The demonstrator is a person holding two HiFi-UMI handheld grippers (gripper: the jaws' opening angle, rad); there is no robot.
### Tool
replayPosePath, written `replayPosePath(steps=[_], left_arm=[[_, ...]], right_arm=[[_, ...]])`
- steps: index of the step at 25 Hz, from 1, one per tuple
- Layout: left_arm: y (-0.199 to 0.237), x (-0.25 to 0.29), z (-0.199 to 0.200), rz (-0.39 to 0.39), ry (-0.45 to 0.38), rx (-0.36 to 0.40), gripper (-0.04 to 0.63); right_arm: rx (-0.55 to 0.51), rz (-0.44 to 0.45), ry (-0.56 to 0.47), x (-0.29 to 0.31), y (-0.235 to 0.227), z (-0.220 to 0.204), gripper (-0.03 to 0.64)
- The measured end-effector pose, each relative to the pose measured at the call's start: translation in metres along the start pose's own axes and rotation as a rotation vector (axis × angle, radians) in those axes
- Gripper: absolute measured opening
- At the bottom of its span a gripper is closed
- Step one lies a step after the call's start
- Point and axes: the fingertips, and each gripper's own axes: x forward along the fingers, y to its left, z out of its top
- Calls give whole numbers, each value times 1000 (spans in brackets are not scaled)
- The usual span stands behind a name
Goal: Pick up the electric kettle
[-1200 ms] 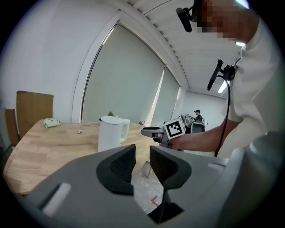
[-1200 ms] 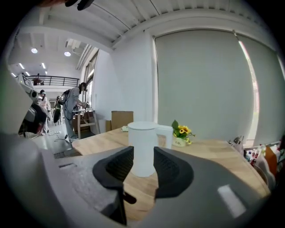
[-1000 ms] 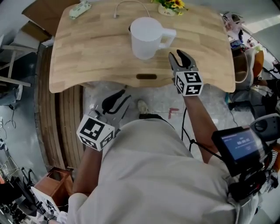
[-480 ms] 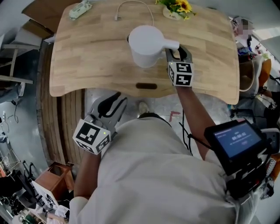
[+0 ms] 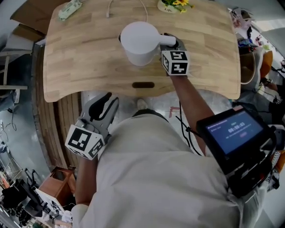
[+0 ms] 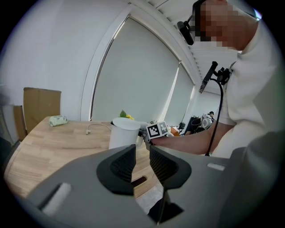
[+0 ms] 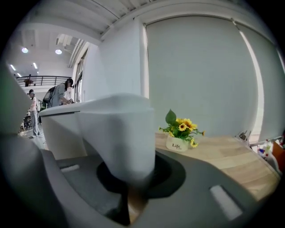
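A white electric kettle stands upright in the middle of the wooden table, with its handle pointing right. My right gripper is at that handle, and its jaws are closing with the handle between them, touching both pads. The kettle body fills the left of the right gripper view. My left gripper hangs below the table's near edge, over the floor. Its jaws stand a narrow gap apart with nothing between them. In the left gripper view the kettle shows beyond the left gripper.
A small pot of yellow flowers stands at the table's far edge, with a white cable and a green packet to its left. A slot is cut near the front edge. Cardboard lies to the left.
My right gripper moved forward from the table's front edge to the kettle handle, took it between the jaws and narrowed on it. My left gripper drifted slightly left, below the table edge.
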Motion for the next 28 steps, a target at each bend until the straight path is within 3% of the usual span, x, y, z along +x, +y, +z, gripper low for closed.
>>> replayPosePath(steps=[8, 18, 28], left_arm=[[9, -32, -4, -6, -11, 0, 101], [6, -44, -7, 50, -31, -5, 101], [3, -53, -16, 86, -53, -39, 101]], right_arm=[[39, -54, -33, -12, 23, 6, 54], [91, -110, -65, 0, -4, 24, 54], [94, -95, -112, -8, -12, 63, 54]])
